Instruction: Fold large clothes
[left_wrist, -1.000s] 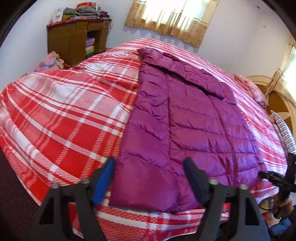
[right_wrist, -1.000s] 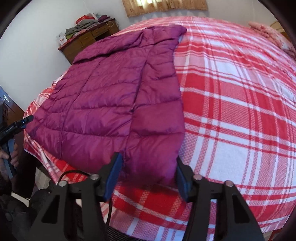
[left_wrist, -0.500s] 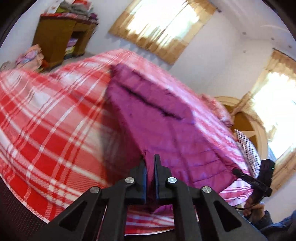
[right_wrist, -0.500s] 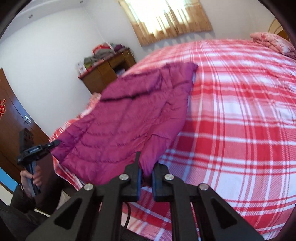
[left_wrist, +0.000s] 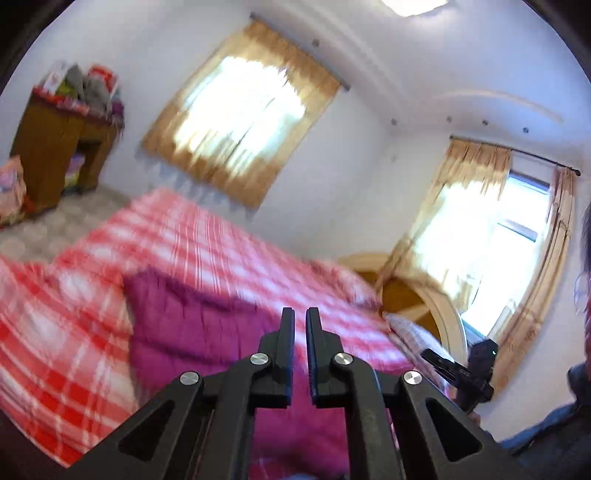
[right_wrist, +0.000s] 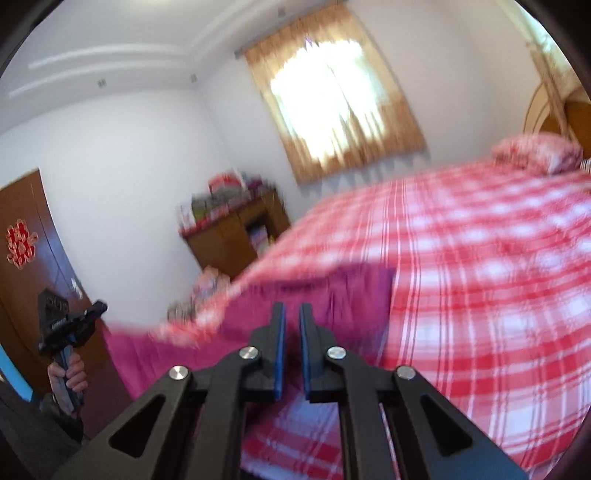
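Note:
A magenta quilted down jacket (left_wrist: 192, 332) lies on a bed with a red and white plaid cover (left_wrist: 66, 354). My left gripper (left_wrist: 300, 325) is shut on the jacket's near hem, raised above the bed. In the right wrist view the jacket (right_wrist: 332, 306) hangs lifted, with plaid cover (right_wrist: 480, 280) beyond it. My right gripper (right_wrist: 291, 321) is shut on the jacket's hem at its other corner. Both views are motion-blurred, and the pinched cloth itself is mostly hidden behind the fingers.
A wooden cabinet (left_wrist: 55, 155) with stacked clothes stands by the far wall, also in the right wrist view (right_wrist: 236, 236). Curtained windows (left_wrist: 240, 110) are behind the bed. A pillow (right_wrist: 535, 151) and a wooden headboard (left_wrist: 413, 295) are at the bed's head. A brown door (right_wrist: 29, 258) is at left.
Both grippers closed on the jacket's near hem, then rose and tilted up, lifting the hem off the bed. The views now show walls and windows.

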